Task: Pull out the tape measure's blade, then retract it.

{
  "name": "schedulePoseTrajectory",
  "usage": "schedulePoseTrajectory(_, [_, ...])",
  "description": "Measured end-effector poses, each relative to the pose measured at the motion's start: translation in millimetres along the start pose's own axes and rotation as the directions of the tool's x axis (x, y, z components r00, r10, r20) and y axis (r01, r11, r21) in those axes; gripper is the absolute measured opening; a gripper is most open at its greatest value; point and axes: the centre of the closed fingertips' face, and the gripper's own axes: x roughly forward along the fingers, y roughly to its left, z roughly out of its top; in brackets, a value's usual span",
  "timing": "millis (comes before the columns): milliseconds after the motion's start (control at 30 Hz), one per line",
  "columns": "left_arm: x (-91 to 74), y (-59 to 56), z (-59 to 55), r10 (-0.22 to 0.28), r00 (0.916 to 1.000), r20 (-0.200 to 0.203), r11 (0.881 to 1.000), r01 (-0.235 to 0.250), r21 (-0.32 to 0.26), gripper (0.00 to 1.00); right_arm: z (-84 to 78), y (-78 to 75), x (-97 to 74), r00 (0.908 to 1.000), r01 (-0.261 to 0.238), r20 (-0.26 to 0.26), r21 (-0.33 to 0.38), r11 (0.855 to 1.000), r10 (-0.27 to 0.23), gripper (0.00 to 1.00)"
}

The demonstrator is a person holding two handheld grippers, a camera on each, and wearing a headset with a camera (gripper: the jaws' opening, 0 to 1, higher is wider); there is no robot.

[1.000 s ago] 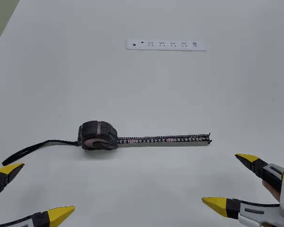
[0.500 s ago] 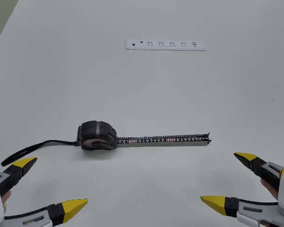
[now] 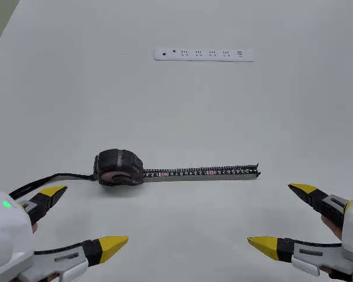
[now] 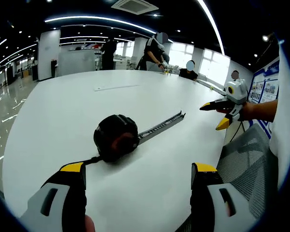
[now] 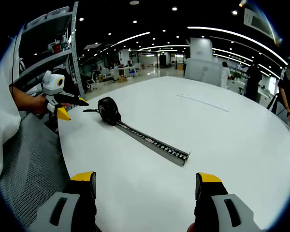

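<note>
- The tape (image 3: pixel 119 168) lay on its side on the white table (image 3: pixel 176 106), left of centre in the head view and close to my edge.
- Its blade (image 3: pixel 200 172) was drawn out, flat on the table, running right from the tape to its hooked tip.
- A black strap (image 3: pixel 47 181) trailed left from the tape (it ended by one jaw of the left claw; I could not tell whether they touched).
- My left claw (image 3: pixel 93 214) had its jaws wide apart and held nothing, near the tape but clear of it.
- My right claw (image 3: pixel 270 213) was likewise spread and empty, near the blade's tip, apart from it.
- A power strip (image 3: pixel 203 54) lay well beyond the tape.
</note>
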Motion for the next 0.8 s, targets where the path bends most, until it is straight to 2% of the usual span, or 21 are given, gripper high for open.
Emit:
schedulePoseTrajectory(200, [13.5,2.3,7.8,0.002,1.0,0.004,1.0,-0.002,-0.005,0.87,3.4,-4.7,1.0,1.0,0.003,0.004,-0.008,1.0,-0.003,0.85])
schedulePoseTrajectory(367, [25.7,0.2,13.3,-0.017,0.9999,-0.002,1.0,0.017,-0.005,0.87,3.3,-7.9,2.0,1.0,0.0,0.001,-0.01,1.0,0.0,0.85])
schedulePoseTrajectory(800, [44.0,6.6,19.0,-0.036,0.9991,-0.021,0.999,0.036,0.013,0.86,5.6,-13.7,6.7,1.0,-0.003,0.002,-0.013,1.0,0.003,0.84])
